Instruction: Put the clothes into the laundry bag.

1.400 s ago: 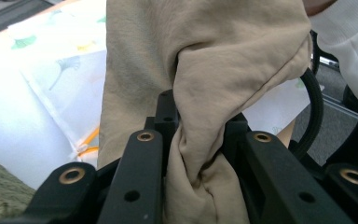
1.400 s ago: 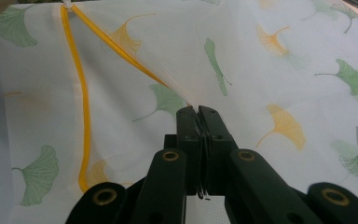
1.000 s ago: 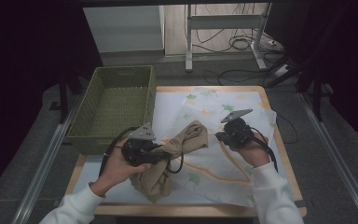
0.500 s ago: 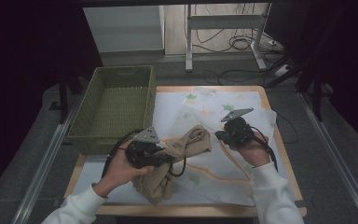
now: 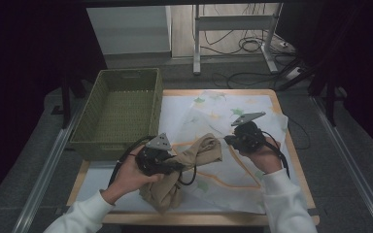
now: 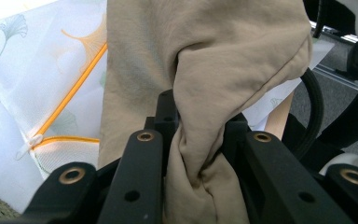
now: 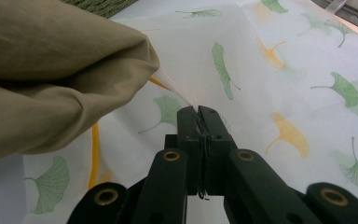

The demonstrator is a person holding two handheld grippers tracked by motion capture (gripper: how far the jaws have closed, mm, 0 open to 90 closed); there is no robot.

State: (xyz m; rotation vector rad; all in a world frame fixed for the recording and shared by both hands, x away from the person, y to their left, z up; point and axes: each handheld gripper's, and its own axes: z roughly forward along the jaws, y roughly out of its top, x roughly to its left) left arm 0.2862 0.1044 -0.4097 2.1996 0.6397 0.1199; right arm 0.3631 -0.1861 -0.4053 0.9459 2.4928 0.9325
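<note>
A wooden table [image 5: 298,167] is seen from the high view, and places are given from it. Most of its top is covered by a white mesh bag [image 5: 209,116] printed with green and orange ginkgo leaves and edged by an orange zipper [image 5: 245,170]; no readable writing or brand is shown on it. At the table's far left corner a green woven basket [image 5: 119,114] is set. Over the near middle a beige garment [image 5: 184,170] is bunched. The garment is pinched between the jaws of the left gripper [image 6: 198,135]. A thin edge of the mesh bag is clamped by the right gripper [image 7: 198,112], its jaws pressed together.
</note>
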